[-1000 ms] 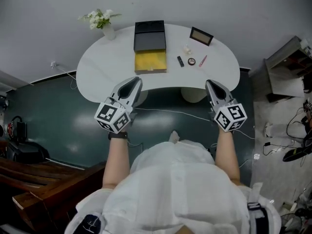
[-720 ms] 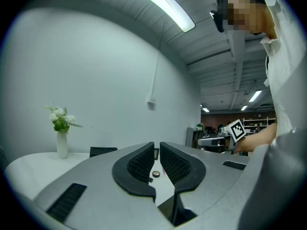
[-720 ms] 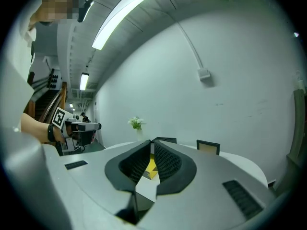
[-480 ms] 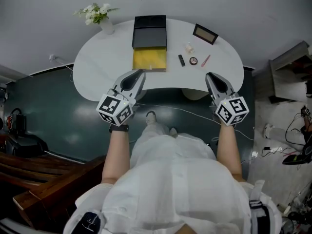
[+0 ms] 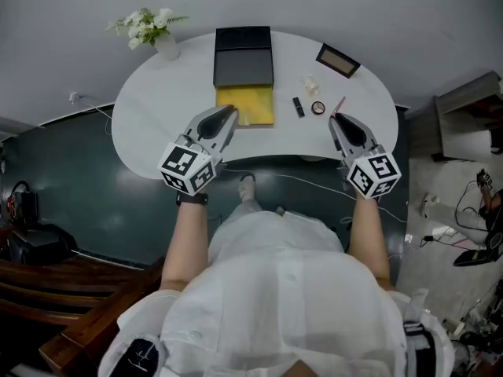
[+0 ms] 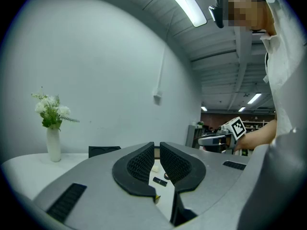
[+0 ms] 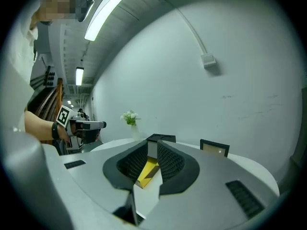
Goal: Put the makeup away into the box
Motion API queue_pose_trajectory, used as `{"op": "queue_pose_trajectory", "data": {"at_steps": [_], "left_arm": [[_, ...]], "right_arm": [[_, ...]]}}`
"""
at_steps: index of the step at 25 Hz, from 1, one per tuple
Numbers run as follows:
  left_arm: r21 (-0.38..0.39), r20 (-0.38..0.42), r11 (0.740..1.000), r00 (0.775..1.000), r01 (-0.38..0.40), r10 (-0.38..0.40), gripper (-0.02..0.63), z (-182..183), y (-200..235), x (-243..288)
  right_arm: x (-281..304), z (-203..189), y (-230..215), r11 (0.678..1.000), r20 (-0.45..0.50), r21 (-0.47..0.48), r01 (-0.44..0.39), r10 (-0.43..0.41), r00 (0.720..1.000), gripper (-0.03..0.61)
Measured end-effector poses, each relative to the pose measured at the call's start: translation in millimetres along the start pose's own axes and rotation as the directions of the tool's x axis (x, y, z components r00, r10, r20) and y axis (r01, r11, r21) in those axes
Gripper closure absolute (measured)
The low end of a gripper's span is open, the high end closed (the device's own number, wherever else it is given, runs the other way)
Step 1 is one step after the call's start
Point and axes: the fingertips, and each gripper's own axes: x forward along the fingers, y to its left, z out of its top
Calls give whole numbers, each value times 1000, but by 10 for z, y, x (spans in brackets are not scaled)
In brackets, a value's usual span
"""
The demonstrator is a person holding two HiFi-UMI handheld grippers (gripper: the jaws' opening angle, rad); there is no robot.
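The box [image 5: 245, 105] lies open on the white table, its yellow inside up and its black lid [image 5: 244, 56] behind it. To its right lie a black lipstick [image 5: 299, 107], a round compact [image 5: 317, 107], a pink pencil [image 5: 339, 104], a small cream item [image 5: 311, 85] and a framed palette [image 5: 339, 60]. My left gripper [image 5: 230, 112] hovers at the box's near edge, jaws together and empty [image 6: 157, 145]. My right gripper [image 5: 334, 118] hangs near the pencil; its jaws [image 7: 152, 143] have just been opening to a narrow gap, with nothing between them.
A white vase of flowers [image 5: 153, 31] stands at the table's far left. A cable [image 5: 299, 183] runs across the dark floor under the table's near edge. A grey cabinet [image 5: 468, 124] stands to the right.
Both grippers have moved forward from over the floor to the table's near edge. The person has stepped closer to the table.
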Motion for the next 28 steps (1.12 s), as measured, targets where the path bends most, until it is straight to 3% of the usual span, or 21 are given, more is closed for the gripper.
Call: {"op": "queue_pose_trajectory", "data": {"at_steps": [13, 19, 28], "left_arm": [[11, -4, 998, 998, 66, -66, 568, 84, 975, 379], [6, -29, 992, 992, 125, -125, 568, -1, 1160, 555], [3, -124, 976, 969, 216, -213, 566, -354, 1039, 927]], "right_arm": [[927, 51, -100, 998, -23, -2, 59, -59, 998, 528], [1133, -46, -196, 995, -62, -9, 102, -103, 993, 525], [1220, -321, -417, 990, -144, 19, 140, -136, 980, 517]]}}
